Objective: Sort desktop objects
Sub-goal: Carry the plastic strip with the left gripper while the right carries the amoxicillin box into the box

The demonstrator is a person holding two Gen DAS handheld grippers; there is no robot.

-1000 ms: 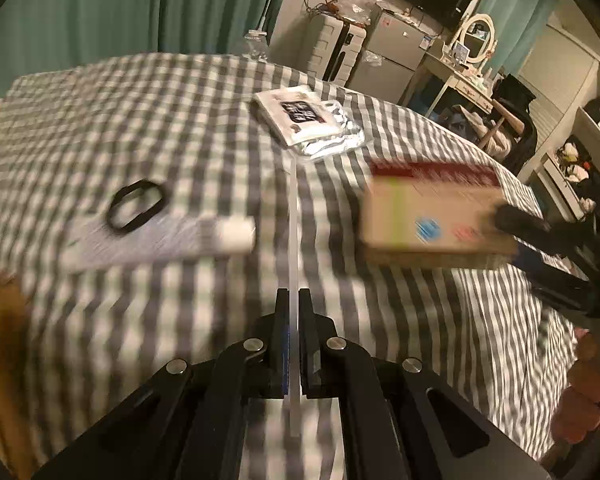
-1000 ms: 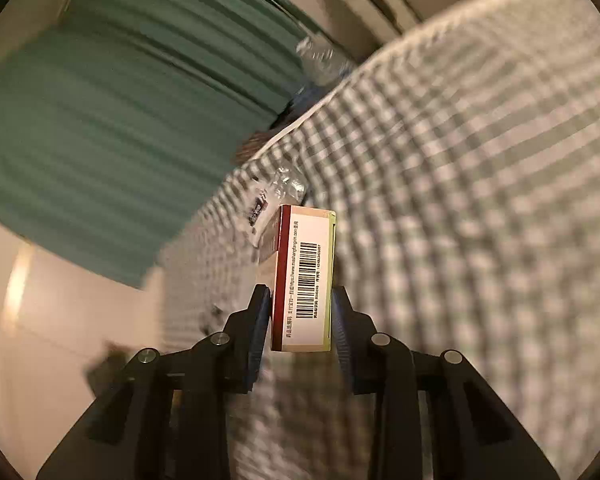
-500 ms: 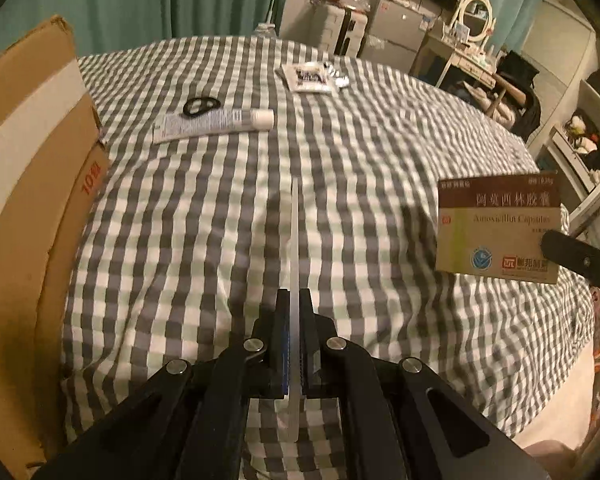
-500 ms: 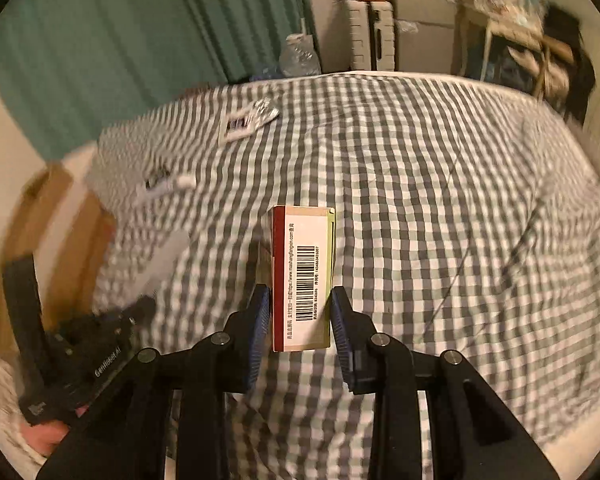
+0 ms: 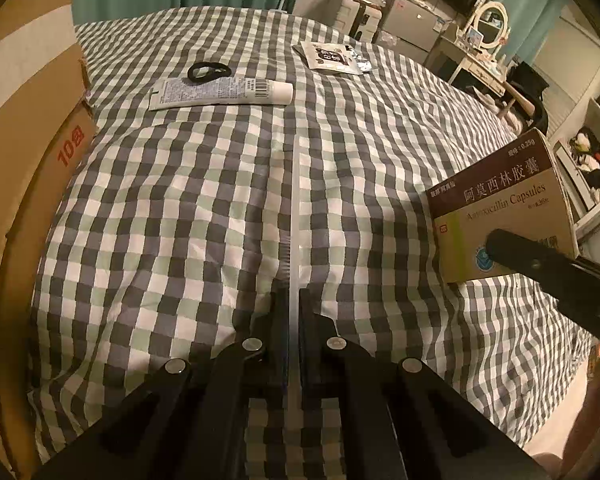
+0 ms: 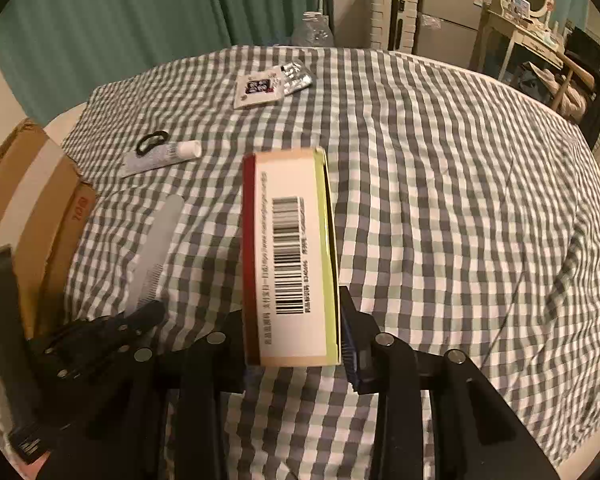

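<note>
My left gripper (image 5: pixel 294 296) is shut on a translucent white comb (image 5: pixel 296 200), seen edge-on as a thin strip pointing forward over the checked cloth (image 5: pixel 180 220). In the right wrist view the comb (image 6: pixel 156 248) shows its teeth, sticking out of the left gripper (image 6: pixel 140 320) at lower left. My right gripper (image 6: pixel 292 312) is shut on a medicine box (image 6: pixel 292 256), barcode side up, held above the cloth (image 6: pixel 440 200). The left wrist view shows that box (image 5: pixel 500 208) at the right, tilted, with a right finger (image 5: pixel 540 264) on its face.
A white tube (image 5: pixel 224 92) and a black hair tie (image 5: pixel 208 72) lie at the far left of the cloth, a sachet (image 5: pixel 328 54) and foil blister pack (image 5: pixel 360 60) farther back. An open cardboard box (image 5: pixel 28 120) stands at the left edge. Furniture lies behind.
Both grippers have drawn back toward the near edge, bringing the cardboard box into view at left. The right gripper rolled level, and the medicine box went toward the right of the left view.
</note>
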